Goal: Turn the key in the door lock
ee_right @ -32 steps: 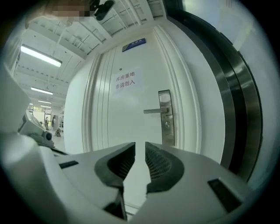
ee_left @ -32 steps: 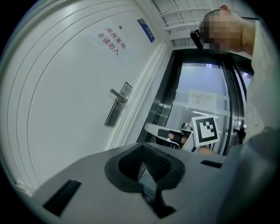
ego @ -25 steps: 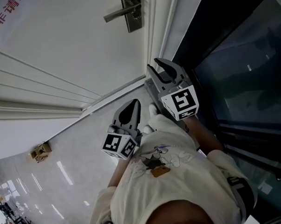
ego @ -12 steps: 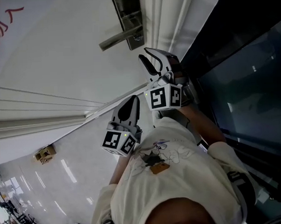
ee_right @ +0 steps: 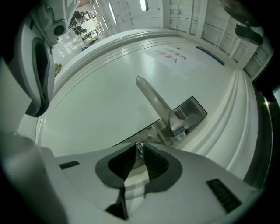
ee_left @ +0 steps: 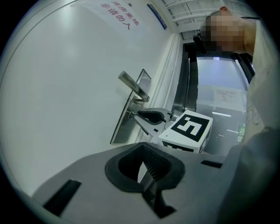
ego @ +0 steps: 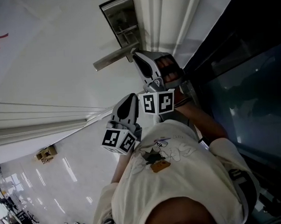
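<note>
My right gripper is closing its jaws on the key in the door lock. My left gripper waits beside it, clenched and empty.

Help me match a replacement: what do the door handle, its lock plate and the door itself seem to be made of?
Door handle: metal, likely brushed steel or nickel plating; pale silver with soft highlights.
Lock plate: the same silver metal, smoother, showing dim reflections.
Door: smooth white painted or laminated panel; what lies under the coating cannot be told.
</note>
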A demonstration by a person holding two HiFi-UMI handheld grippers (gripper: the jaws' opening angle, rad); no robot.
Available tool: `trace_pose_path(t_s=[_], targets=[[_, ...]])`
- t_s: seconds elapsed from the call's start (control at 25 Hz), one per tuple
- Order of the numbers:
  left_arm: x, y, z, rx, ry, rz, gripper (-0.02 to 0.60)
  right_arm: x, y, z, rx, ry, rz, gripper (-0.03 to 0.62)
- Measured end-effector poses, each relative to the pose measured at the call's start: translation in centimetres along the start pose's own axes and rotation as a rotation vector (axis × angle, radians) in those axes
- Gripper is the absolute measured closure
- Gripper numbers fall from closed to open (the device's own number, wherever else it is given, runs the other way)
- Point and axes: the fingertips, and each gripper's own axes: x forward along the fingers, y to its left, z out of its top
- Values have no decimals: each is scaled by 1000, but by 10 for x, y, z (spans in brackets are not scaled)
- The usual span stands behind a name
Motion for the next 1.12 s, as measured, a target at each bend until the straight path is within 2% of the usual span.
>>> trace_pose_path(t_s=[0.12,0.2,0.56,0.76,0.88,1.04,1.12], targets=[[5,5,3,-13,-12,12,577,1,0,0,-20,-3,-5,572],[6,6,4,-19,-16,16,577,2,-1,1,4,-3,-5,576],[8,21,11,-11,8,-3,577,4,-7,0,244,1,-5,577],[7,24,18,5,18,-22,577,2,-11,-1,503,-4,43,577],[7,25,22,14,20,-30,577,2,-16,0,640,-39,41,576],[6,29,23,18,28,-38,577,3,-17,-6,923,-95,62,574],[6,29,23,19,34,-45,577,3,-18,-8,1029,-101,73,574]])
